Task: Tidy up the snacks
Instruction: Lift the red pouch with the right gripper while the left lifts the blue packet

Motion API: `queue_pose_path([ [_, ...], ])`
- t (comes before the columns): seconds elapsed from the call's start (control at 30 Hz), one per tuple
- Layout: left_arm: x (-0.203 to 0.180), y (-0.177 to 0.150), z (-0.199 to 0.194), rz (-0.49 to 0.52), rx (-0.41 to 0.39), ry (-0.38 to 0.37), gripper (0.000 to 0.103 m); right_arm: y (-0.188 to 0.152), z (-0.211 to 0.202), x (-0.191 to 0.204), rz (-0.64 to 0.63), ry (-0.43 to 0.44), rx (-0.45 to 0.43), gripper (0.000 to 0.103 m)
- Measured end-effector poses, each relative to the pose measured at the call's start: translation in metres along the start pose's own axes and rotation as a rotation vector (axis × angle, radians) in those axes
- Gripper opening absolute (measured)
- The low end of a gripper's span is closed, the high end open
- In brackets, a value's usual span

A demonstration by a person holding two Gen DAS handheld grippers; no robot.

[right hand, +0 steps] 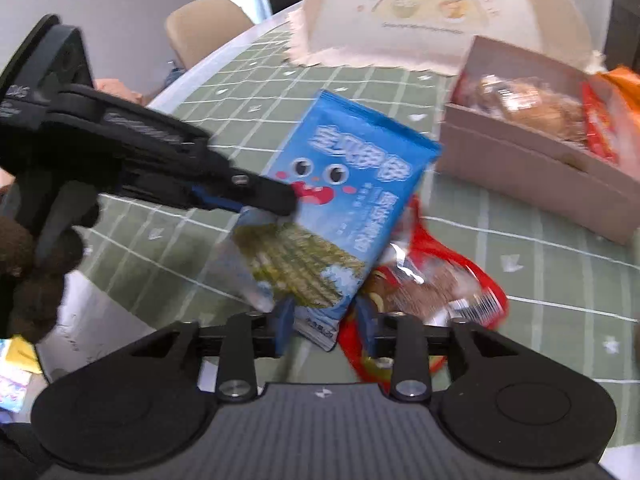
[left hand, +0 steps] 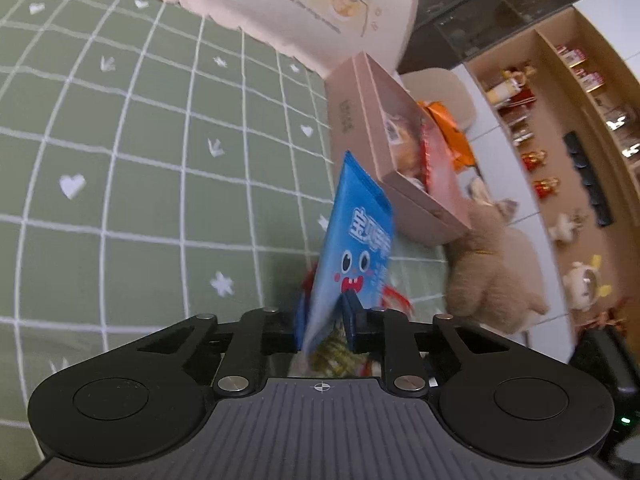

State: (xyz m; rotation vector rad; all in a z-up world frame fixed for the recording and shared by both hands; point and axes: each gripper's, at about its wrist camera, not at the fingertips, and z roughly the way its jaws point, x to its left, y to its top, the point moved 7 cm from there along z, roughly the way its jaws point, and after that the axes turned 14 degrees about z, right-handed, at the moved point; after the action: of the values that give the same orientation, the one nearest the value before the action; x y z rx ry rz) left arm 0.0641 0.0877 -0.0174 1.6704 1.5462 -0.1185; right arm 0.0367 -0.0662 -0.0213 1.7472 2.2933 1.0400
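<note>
The left gripper [left hand: 326, 320] is pinching the blue cartoon-faced snack packet [right hand: 344, 184] above the green grid-patterned tablecloth [left hand: 140, 160], near the open pink cardboard box [right hand: 520, 176]. The right gripper [right hand: 325, 320], jaws parted, is bracketing the packet's bottom corner. Wooden shelves [left hand: 560, 128] are lining the room behind.

One blue packet [right hand: 352, 184] sits clamped in the left gripper [right hand: 276, 196], its lower edge between the fingers of the right gripper [right hand: 326, 320]. One red packet [right hand: 436, 280] lies just beyond the right gripper's fingers. One box [right hand: 532, 172] stands further ahead to the right, with several snacks inside, too blurred to count. One food cover [right hand: 440, 20] stands behind.
</note>
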Motion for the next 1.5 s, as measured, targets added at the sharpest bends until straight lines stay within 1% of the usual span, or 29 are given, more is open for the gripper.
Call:
queue_pose_path([
  [0.03, 0.0, -0.002, -0.002, 0.003, 0.004, 0.007, 0.02, 0.0, -0.004, -0.005, 0.001, -0.022, -0.021, 0.061],
  [0.07, 0.002, -0.004, -0.007, 0.019, 0.009, 0.039, 0.02, 0.0, -0.008, -0.009, 0.005, -0.046, -0.045, 0.069],
  [0.13, 0.007, -0.007, -0.019, 0.05, 0.008, 0.109, 0.017, 0.002, -0.015, -0.017, 0.009, -0.078, -0.089, 0.069],
  [0.17, 0.01, -0.008, -0.026, 0.056, 0.005, 0.137, 0.017, 0.003, -0.015, -0.02, 0.011, -0.087, -0.097, 0.07],
  [0.2, 0.013, -0.009, -0.033, 0.061, 0.0, 0.169, 0.017, 0.005, -0.014, -0.024, 0.022, -0.092, -0.097, 0.072],
  [0.27, 0.021, -0.011, -0.046, 0.067, -0.004, 0.216, 0.017, 0.008, -0.005, -0.032, 0.055, -0.092, -0.081, 0.073],
  [0.3, 0.023, -0.012, -0.051, 0.063, -0.005, 0.221, 0.017, 0.01, -0.001, -0.036, 0.077, -0.094, -0.073, 0.073],
  [0.37, 0.025, -0.014, -0.055, 0.048, -0.007, 0.205, 0.017, 0.016, 0.007, -0.042, 0.107, -0.104, -0.067, 0.072],
  [0.4, 0.026, -0.016, -0.056, 0.042, -0.005, 0.202, 0.017, 0.019, 0.008, -0.041, 0.099, -0.111, -0.081, 0.072],
  [0.47, 0.026, -0.019, -0.053, 0.032, 0.0, 0.188, 0.018, 0.027, 0.001, -0.034, 0.021, -0.133, -0.154, 0.072],
  [0.5, 0.026, -0.021, -0.05, 0.025, 0.0, 0.171, 0.018, 0.031, -0.003, -0.031, -0.038, -0.155, -0.19, 0.072],
  [0.53, 0.027, -0.022, -0.047, 0.012, -0.002, 0.153, 0.019, 0.034, -0.003, -0.027, -0.077, -0.169, -0.201, 0.072],
  [0.57, 0.029, -0.024, -0.045, 0.0, -0.005, 0.142, 0.021, 0.036, -0.002, -0.025, -0.099, -0.171, -0.199, 0.072],
  [0.63, 0.032, -0.024, -0.037, -0.015, -0.017, 0.136, 0.021, 0.037, 0.002, -0.021, -0.085, -0.123, -0.161, 0.072],
  [0.7, 0.036, -0.024, -0.031, -0.024, -0.032, 0.135, 0.021, 0.034, 0.009, -0.016, -0.074, -0.081, -0.121, 0.065],
  [0.73, 0.038, -0.023, -0.028, -0.036, -0.036, 0.133, 0.021, 0.032, 0.014, -0.014, -0.07, -0.069, -0.102, 0.064],
  [0.77, 0.04, -0.022, -0.023, -0.047, -0.034, 0.125, 0.021, 0.031, 0.018, -0.013, -0.068, -0.077, -0.094, 0.065],
  [0.83, 0.04, -0.02, -0.015, -0.06, -0.029, 0.086, 0.023, 0.031, 0.021, -0.011, -0.072, -0.092, -0.116, 0.065],
  [0.93, 0.034, -0.015, -0.004, -0.056, -0.044, 0.035, 0.03, 0.03, 0.022, -0.009, -0.078, -0.086, -0.115, 0.065],
  [1.03, 0.024, -0.01, 0.009, -0.047, -0.062, -0.022, 0.03, 0.028, 0.021, -0.011, -0.069, -0.067, -0.118, 0.065],
  [1.1, 0.017, -0.009, 0.021, -0.054, -0.051, -0.06, 0.03, 0.027, 0.021, -0.013, -0.056, -0.05, -0.116, 0.066],
  [1.17, 0.011, -0.008, 0.026, -0.048, -0.057, -0.054, 0.024, 0.025, 0.018, -0.013, -0.059, -0.043, -0.111, 0.066],
  [1.23, 0.006, -0.006, 0.022, -0.036, -0.054, -0.039, 0.02, 0.023, 0.014, -0.013, -0.076, -0.039, -0.091, 0.065],
  [1.27, 0.004, -0.005, 0.018, -0.041, -0.06, -0.032, 0.019, 0.022, 0.009, -0.013, -0.087, -0.028, -0.089, 0.065],
  [1.33, 0.004, -0.005, 0.006, -0.059, -0.072, -0.023, 0.018, 0.022, -0.002, -0.014, -0.107, -0.012, -0.109, 0.07],
  [1.37, 0.005, -0.006, -0.001, -0.063, -0.073, -0.002, 0.018, 0.022, -0.007, -0.016, -0.112, -0.013, -0.123, 0.074],
  [1.4, 0.006, -0.007, -0.007, -0.059, -0.071, 0.027, 0.018, 0.023, -0.011, -0.019, -0.114, -0.01, -0.136, 0.076],
  [1.47, 0.009, -0.009, -0.019, -0.055, -0.069, 0.069, 0.018, 0.026, -0.01, -0.025, -0.112, 0.006, -0.132, 0.076],
  [1.5, 0.01, -0.011, -0.024, -0.057, -0.068, 0.081, 0.018, 0.027, -0.007, -0.027, -0.108, 0.014, -0.112, 0.076],
])
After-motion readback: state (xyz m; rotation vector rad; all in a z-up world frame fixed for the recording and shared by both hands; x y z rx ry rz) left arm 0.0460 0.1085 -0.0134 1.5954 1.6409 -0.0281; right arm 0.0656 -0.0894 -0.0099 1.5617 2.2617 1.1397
